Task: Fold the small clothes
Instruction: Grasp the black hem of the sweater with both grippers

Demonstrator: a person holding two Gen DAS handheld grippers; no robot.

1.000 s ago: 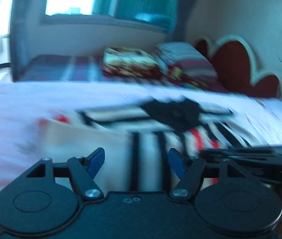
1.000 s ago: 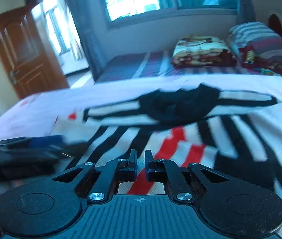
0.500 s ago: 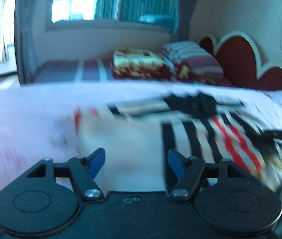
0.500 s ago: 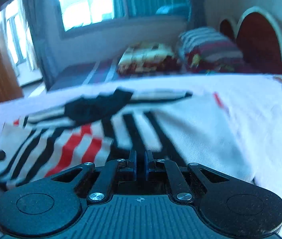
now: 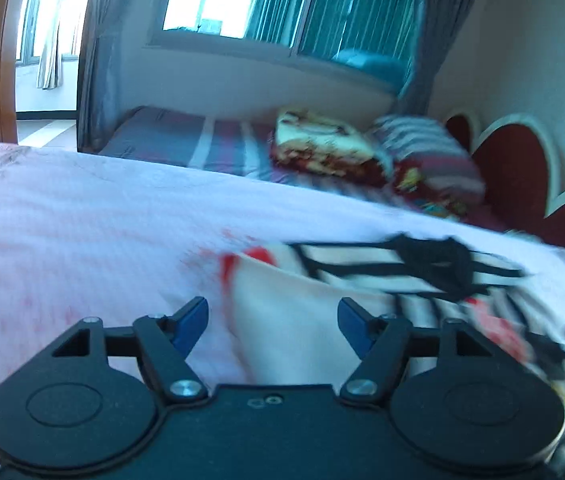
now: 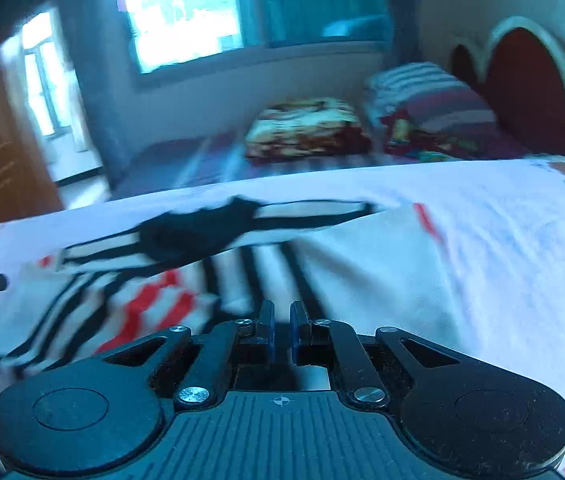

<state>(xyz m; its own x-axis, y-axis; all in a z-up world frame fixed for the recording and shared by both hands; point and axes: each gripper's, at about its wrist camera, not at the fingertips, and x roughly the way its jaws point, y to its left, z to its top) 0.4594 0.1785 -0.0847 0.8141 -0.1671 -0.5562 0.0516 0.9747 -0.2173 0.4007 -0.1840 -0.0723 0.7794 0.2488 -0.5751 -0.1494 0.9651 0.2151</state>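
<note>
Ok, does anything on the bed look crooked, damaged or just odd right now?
Nothing looks damaged or spilled. The striped shirt lies rumpled and uneven on the white bedsheet, half folded. The right gripper is nearly shut at its near edge; the left gripper is open. Motion blur hides finer detail.

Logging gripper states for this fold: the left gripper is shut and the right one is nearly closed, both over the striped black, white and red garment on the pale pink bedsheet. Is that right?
Not quite. The left gripper is open: the left wrist view shows its blue pads wide apart above the striped black, white and red garment. The right gripper is nearly closed, on the pale pink bedsheet.
</note>
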